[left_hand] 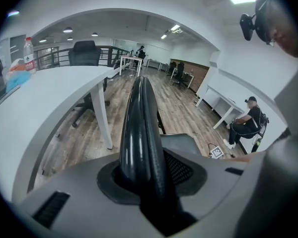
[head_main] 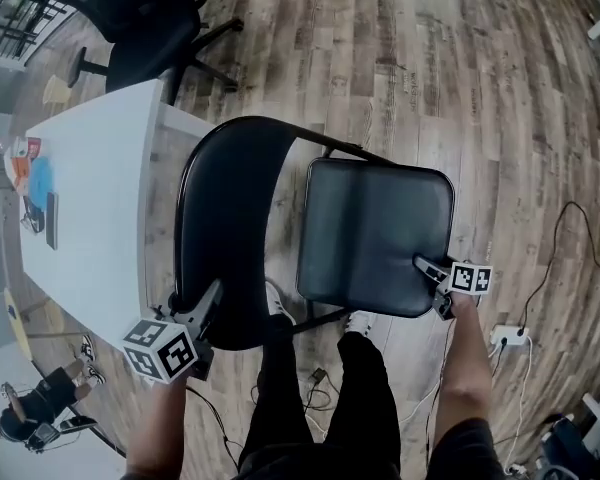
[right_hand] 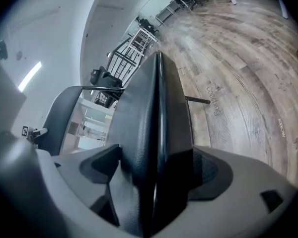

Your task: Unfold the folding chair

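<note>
The black folding chair stands on the wood floor in front of me. Its curved backrest [head_main: 230,228] is on the left and its padded seat [head_main: 375,233] lies roughly flat on the right. My left gripper [head_main: 208,303] is shut on the near rim of the backrest [left_hand: 141,133], which runs up between the jaws of the left gripper [left_hand: 149,182]. My right gripper [head_main: 430,268] holds the seat's near right corner. In the right gripper view the thick seat edge [right_hand: 154,123] fills the whole gap of the right gripper [right_hand: 154,177], and both pads touch it.
A white table [head_main: 90,198] stands close on the left, with a bottle [left_hand: 29,53] and small items on it. A black office chair [head_main: 140,18] is beyond it. A power strip [head_main: 510,336] and cables lie on the floor at right. A person sits at lower left [head_main: 40,398].
</note>
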`<action>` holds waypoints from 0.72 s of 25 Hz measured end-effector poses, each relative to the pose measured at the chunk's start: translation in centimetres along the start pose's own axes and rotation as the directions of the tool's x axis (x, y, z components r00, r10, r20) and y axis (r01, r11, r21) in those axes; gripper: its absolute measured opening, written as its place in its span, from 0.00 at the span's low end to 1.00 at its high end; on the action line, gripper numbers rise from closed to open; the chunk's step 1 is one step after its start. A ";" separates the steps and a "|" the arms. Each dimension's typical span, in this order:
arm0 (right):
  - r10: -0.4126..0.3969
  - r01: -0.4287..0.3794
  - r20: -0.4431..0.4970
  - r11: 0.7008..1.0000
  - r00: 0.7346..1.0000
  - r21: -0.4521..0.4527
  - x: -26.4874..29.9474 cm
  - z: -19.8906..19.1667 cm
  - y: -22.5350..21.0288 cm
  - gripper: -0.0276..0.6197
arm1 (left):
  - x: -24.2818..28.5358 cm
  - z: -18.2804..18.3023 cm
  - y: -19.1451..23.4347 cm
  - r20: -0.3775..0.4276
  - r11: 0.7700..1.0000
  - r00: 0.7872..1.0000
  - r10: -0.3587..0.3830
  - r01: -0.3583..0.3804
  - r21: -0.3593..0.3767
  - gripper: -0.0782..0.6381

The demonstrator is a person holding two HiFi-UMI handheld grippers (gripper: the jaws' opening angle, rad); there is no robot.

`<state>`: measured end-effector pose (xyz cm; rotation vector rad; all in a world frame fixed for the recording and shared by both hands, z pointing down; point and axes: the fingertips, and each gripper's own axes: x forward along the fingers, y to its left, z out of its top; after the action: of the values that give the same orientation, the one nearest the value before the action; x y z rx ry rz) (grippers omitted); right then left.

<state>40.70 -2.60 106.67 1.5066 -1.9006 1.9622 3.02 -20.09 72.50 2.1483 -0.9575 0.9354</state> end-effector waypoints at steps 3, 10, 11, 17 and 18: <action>-0.002 0.002 0.003 1.000 1.000 0.001 0.0 0.2 -1.6 0.67 | 0.6 0.1 -2.1 0.004 1.000 1.000 0.006 -0.006 0.011 0.29; 0.027 -0.027 0.009 1.000 1.000 -0.002 -0.2 0.5 -2.8 0.70 | 1.2 0.2 -3.4 0.006 1.000 1.000 0.019 -0.019 0.020 0.29; 0.035 -0.034 0.018 0.999 0.999 -0.005 -0.1 0.5 -2.8 0.70 | 1.3 0.2 -3.5 0.009 1.000 1.000 0.020 -0.020 0.021 0.29; -0.040 0.043 0.048 0.998 0.998 -0.051 -2.7 0.4 -4.0 0.70 | 1.0 0.0 -3.7 0.024 1.000 1.000 0.015 -0.015 0.001 0.30; -0.067 0.071 0.052 0.994 0.996 -0.080 -3.6 0.6 -4.1 0.70 | 0.8 0.0 -3.7 0.026 1.000 0.999 0.022 -0.022 -0.009 0.30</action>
<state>45.45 0.01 107.43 1.5900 -1.8956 1.8122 6.33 -18.36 72.23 2.1511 -0.9981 0.9144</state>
